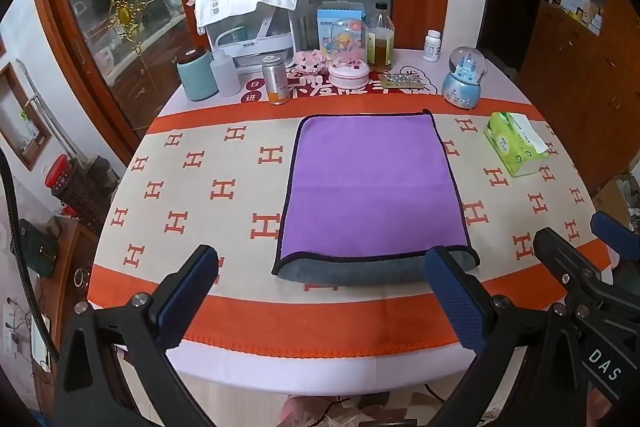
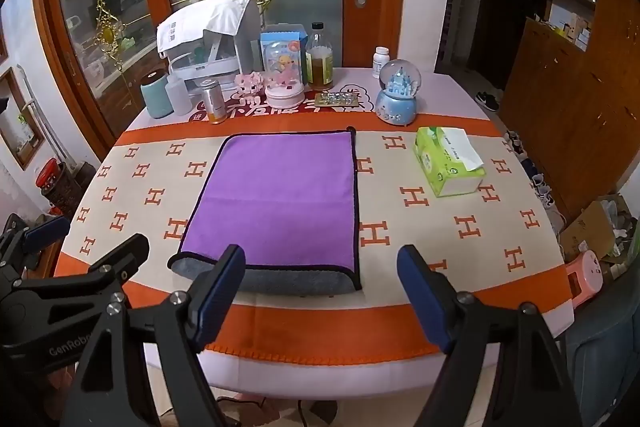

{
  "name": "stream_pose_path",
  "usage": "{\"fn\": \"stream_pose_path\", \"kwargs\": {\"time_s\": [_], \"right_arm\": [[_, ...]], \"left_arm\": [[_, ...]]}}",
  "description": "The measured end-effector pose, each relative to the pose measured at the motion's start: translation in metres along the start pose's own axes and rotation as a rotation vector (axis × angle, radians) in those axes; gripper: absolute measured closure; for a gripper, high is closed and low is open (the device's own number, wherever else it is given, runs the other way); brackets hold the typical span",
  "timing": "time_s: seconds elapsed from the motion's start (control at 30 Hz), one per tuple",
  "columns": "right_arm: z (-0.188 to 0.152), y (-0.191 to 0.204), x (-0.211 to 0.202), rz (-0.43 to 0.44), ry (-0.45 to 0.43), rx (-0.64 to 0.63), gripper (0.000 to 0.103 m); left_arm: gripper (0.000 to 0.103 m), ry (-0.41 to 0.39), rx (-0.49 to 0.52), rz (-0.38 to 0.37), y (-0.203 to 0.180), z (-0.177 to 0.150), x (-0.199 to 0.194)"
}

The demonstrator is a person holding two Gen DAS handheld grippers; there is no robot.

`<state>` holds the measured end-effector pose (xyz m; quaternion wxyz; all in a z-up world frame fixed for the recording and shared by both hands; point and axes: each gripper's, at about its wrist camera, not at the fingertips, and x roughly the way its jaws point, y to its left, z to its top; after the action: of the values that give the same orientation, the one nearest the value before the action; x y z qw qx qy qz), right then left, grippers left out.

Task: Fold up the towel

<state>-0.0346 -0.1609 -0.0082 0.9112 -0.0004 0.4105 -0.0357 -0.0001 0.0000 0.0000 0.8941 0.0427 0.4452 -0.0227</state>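
Observation:
A purple towel (image 1: 370, 183) with a dark trim and grey underside lies flat on the table, folded once, its grey fold edge nearest me. It also shows in the right wrist view (image 2: 280, 203). My left gripper (image 1: 320, 267) is open and empty, hovering above the table's near edge, its fingers straddling the towel's near edge. My right gripper (image 2: 320, 267) is open and empty, just to the right of the left one, over the towel's near right corner. The right gripper also shows in the left wrist view (image 1: 580, 251), and the left gripper in the right wrist view (image 2: 88, 247).
The table has an orange and cream cloth (image 1: 200, 187) with H marks. A green tissue box (image 1: 516, 143) lies right of the towel. Along the back stand a snow globe (image 1: 464, 79), bottles, a can (image 1: 276, 79), a teal canister (image 1: 196, 75) and a dish rack (image 1: 252, 23).

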Motion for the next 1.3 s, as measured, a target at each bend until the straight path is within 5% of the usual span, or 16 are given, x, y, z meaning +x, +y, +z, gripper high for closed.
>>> {"fn": "stream_pose_path", "kwargs": {"time_s": [1.3], "right_arm": [[0.001,-0.003,0.004,-0.025,0.02,0.012,0.024]], "left_arm": [[0.001,0.011,0.009,0.007,-0.002,0.0,0.003]]}}
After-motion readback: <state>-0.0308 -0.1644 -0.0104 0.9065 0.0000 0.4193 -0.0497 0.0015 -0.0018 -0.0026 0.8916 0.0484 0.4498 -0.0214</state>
